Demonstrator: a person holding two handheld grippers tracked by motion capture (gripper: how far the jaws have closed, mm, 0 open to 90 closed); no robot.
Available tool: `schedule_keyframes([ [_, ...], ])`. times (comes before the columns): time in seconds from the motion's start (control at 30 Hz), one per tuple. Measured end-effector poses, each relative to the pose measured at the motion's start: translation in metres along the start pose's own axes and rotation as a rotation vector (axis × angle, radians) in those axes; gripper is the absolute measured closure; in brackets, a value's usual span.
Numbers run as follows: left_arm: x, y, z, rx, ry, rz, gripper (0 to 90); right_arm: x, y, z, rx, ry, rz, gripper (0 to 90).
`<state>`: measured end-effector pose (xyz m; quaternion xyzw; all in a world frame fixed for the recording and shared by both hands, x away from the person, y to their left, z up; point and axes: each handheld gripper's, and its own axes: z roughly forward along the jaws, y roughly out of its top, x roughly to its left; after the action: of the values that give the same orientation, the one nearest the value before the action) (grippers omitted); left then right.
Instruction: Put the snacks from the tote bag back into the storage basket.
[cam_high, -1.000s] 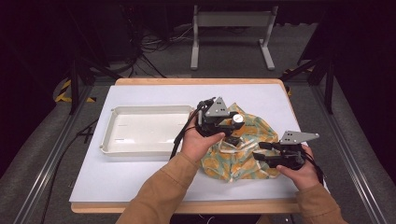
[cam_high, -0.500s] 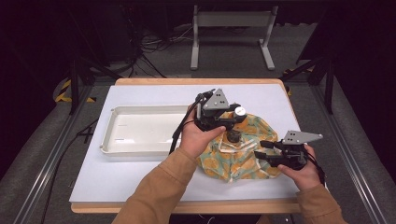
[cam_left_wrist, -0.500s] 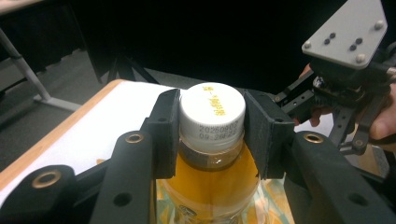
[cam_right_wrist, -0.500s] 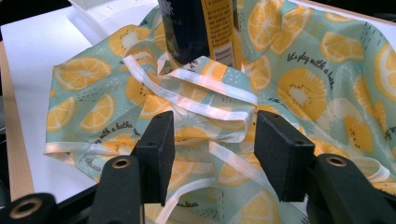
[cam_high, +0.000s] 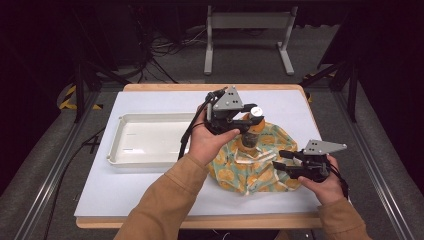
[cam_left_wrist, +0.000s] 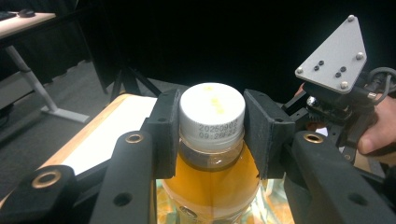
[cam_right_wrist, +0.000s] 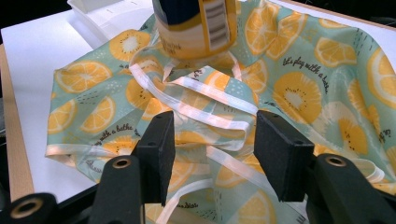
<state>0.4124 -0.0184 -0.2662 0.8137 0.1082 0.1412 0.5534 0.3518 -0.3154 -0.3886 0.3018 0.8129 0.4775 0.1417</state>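
One cloth bag (cam_right_wrist: 289, 79), "let's play with"

Your tray (cam_high: 150, 145) sits on the table's (cam_high: 125, 195) left half. The cloth bag (cam_high: 260, 165) lies to its right, near the front edge, not touching the tray. The bottle (cam_high: 248, 131) stands upright over the bag's back part, with your left gripper (cam_high: 243, 120) clamped around its neck, just under the cap (cam_left_wrist: 212, 112). Your right gripper (cam_high: 281, 161) is at the bag's front right, jaws parted over the bag's straps (cam_right_wrist: 210, 100), in front of the bottle and apart from it.
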Motion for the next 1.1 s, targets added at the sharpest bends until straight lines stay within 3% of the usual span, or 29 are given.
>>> schedule_keyframes([
  [0.1, 0.001, 0.005, -0.006, -0.009, 0.005, 0.014, 58.4, -0.001, -0.001, 0.001, 0.005, -0.002, 0.003, 49.0],
  [0.4, 0.004, 0.012, -0.026, -0.033, 0.003, 0.005, 58.5, 0.000, -0.001, 0.001, 0.003, -0.002, 0.002, 49.0],
  [1.1, 0.023, 0.000, -0.073, -0.025, 0.050, -0.033, 58.5, -0.003, 0.000, -0.004, -0.008, 0.005, 0.015, 48.3],
])
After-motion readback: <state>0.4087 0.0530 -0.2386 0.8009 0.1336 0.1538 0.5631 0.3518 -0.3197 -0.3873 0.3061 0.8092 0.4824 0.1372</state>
